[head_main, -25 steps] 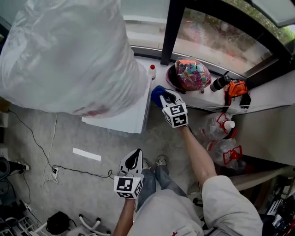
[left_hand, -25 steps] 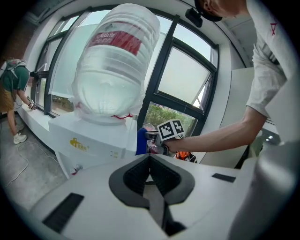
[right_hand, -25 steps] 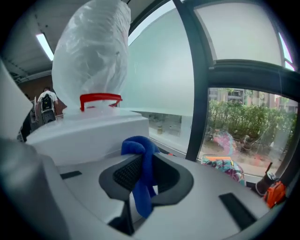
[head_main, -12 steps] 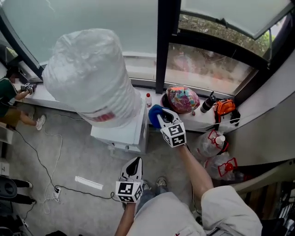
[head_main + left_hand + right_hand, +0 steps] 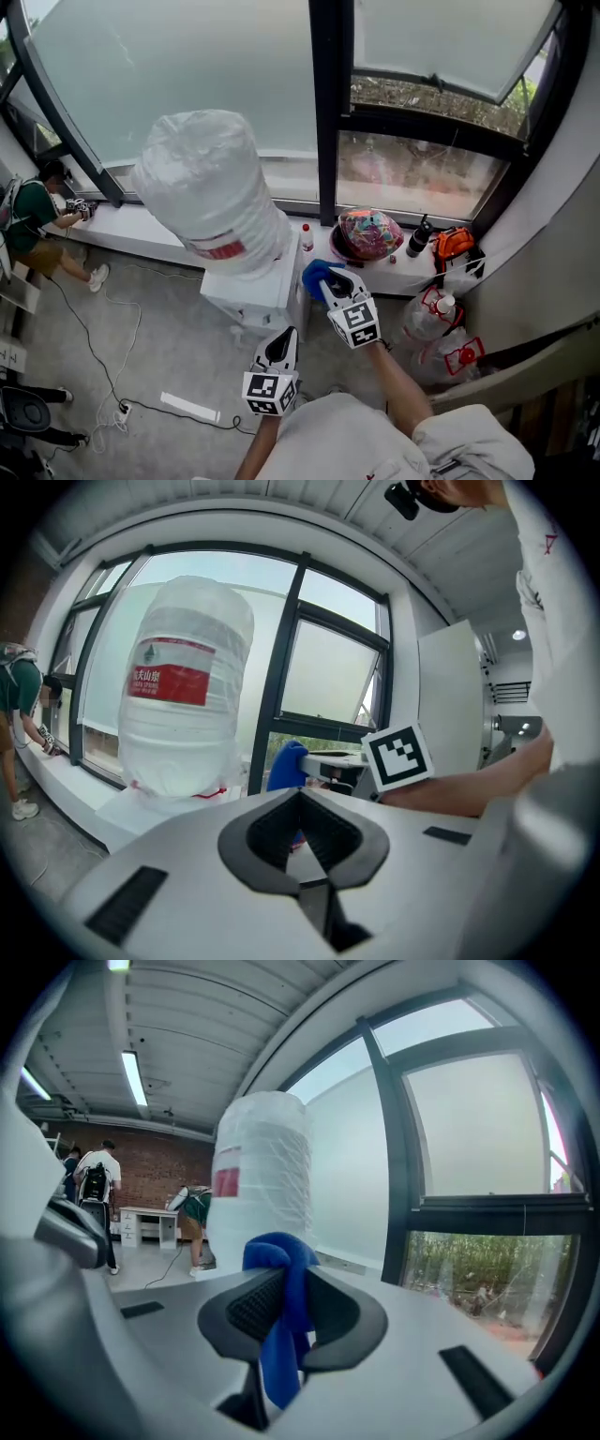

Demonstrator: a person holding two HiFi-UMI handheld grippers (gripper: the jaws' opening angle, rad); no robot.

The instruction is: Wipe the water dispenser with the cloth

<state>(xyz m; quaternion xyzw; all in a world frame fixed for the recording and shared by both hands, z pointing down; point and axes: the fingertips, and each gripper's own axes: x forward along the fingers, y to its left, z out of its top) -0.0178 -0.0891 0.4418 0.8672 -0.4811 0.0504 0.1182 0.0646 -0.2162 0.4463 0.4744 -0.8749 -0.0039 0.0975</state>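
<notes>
1. The water dispenser (image 5: 251,283) is the biggest thing here: a white cabinet with a large plastic-wrapped bottle (image 5: 208,186) on top. I judge it heavy, rigid and top-loaded, so it should take firm wiping on the cabinet. I'd go lightly on the bottle, since its wrap looks slippery and crinkly. In the head view it sits at about 10 o'clock from my right gripper (image 5: 330,278), near but apart.

2. The cloth (image 5: 316,273) is blue, soft and light. It will bunch and fold, so it is best taken at a gathered middle, leaving a pad free to wipe with. In the right gripper view it is pinched between the pads, with a puff above and a tail hanging toward 6 o'clock.

3. My right gripper is clamped on that cloth and faces the bottle, which stands at 11 o'clock in its own view.

4. My left gripper (image 5: 281,343) has its jaws together with nothing between them. It is low at 6 o'clock of the dispenser.
</notes>
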